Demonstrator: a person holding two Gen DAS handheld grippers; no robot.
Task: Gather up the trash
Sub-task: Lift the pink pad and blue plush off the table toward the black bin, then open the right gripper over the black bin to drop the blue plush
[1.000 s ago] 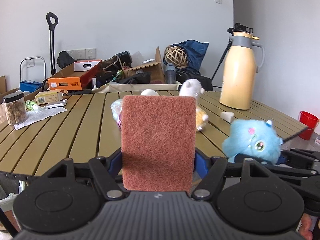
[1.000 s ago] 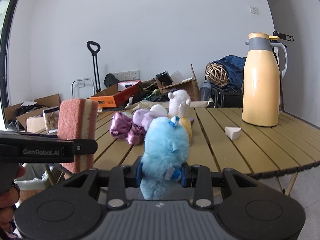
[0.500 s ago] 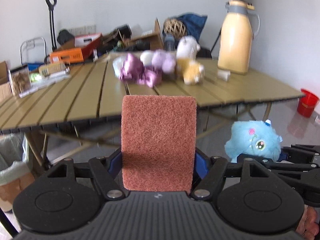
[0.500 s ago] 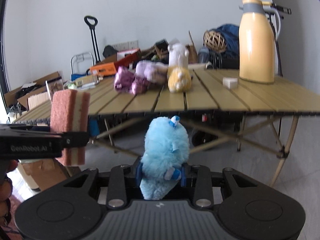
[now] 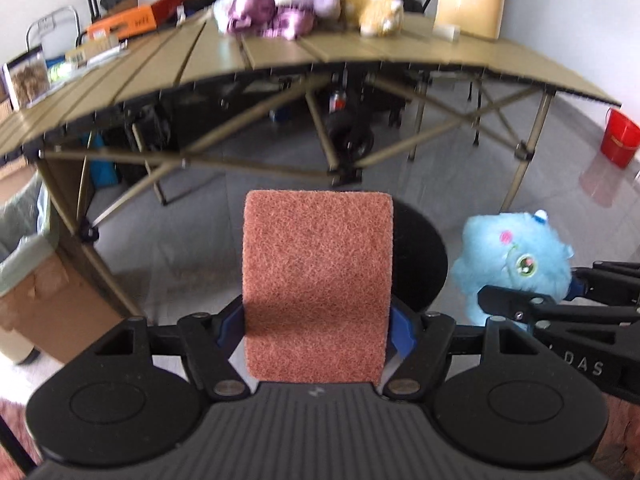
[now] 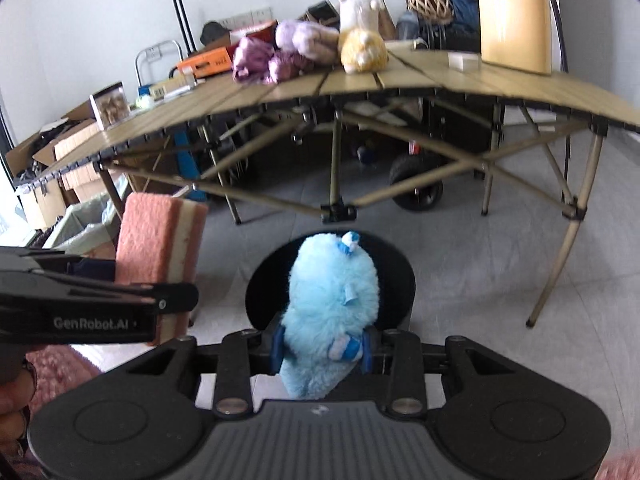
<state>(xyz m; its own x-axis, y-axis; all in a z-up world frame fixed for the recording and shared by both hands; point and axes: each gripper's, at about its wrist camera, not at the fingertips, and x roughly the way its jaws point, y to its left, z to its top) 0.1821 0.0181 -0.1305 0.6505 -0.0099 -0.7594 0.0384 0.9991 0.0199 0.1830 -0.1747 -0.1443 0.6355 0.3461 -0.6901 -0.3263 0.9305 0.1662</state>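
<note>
My left gripper is shut on a reddish-brown scouring sponge, which stands upright between the blue pads. The same sponge shows its cream foam side in the right wrist view. My right gripper is shut on a fluffy light-blue plush toy; in the left wrist view that plush toy hangs at the right. Both grippers point down at the floor in front of the table, over a round black seat. A bin lined with a pale green bag stands at the far left.
The slatted folding table stands ahead and above, with purple and yellow plush toys, a cream thermos jug and a jar on it. Crossed table legs and a wheeled cart are underneath. A red bucket stands at the right.
Both grippers sank and tilted down with their loads. The view dropped from the table top to below its edge, onto the floor and the black seat.
</note>
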